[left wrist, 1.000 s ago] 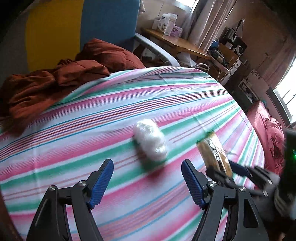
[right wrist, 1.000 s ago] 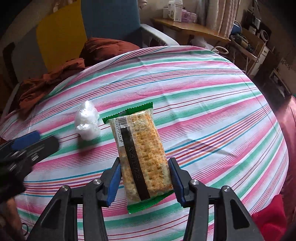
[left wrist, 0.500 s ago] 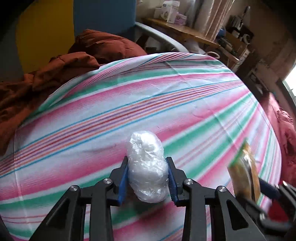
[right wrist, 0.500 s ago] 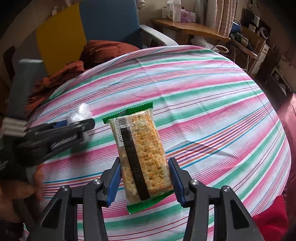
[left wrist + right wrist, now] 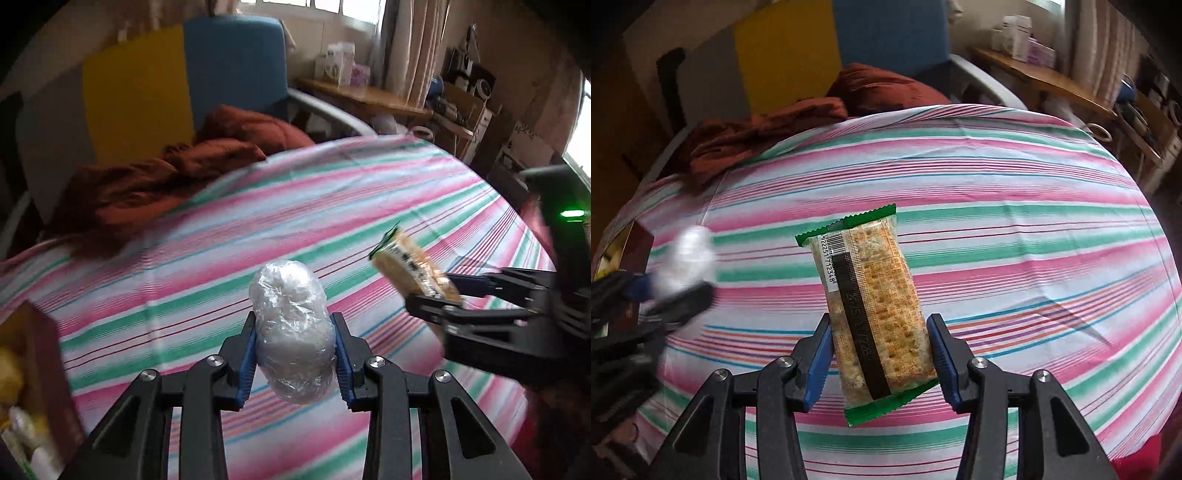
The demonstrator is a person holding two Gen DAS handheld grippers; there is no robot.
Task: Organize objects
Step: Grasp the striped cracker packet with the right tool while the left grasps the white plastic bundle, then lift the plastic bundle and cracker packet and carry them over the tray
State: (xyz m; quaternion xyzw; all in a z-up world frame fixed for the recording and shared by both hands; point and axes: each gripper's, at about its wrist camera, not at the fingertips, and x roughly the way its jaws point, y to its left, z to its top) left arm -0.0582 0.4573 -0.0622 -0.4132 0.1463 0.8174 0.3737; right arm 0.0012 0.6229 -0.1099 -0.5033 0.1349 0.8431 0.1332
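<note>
Cracker packet [image 5: 873, 314], clear with green sealed ends and a barcode strip, is sitting in the lower middle of the right wrist view, clamped between the blue pads of the right gripper [image 5: 881, 354] and hanging tilted above the striped tablecloth [image 5: 1015, 229]. In the left wrist view the same packet [image 5: 413, 267] is showing at the right edge, sticking up and leftward out of the right gripper [image 5: 439, 299].

Low in the centre of the left wrist view, the left gripper [image 5: 293, 354] is squeezing a white lump wrapped in clear plastic [image 5: 291, 332], its pads pressing on both sides of the wrap. From the right wrist view that lump [image 5: 689, 258] is appearing blurred at the left edge, with the left gripper [image 5: 661, 291] beneath it.

A rumpled rust-red cloth [image 5: 159, 184] is lying at the tablecloth's upper left edge, in front of a chair with yellow and blue panels [image 5: 177, 85]. At the lower left corner of the left wrist view, a brown box [image 5: 37, 373] is holding pale and yellow items too blurred to identify.
</note>
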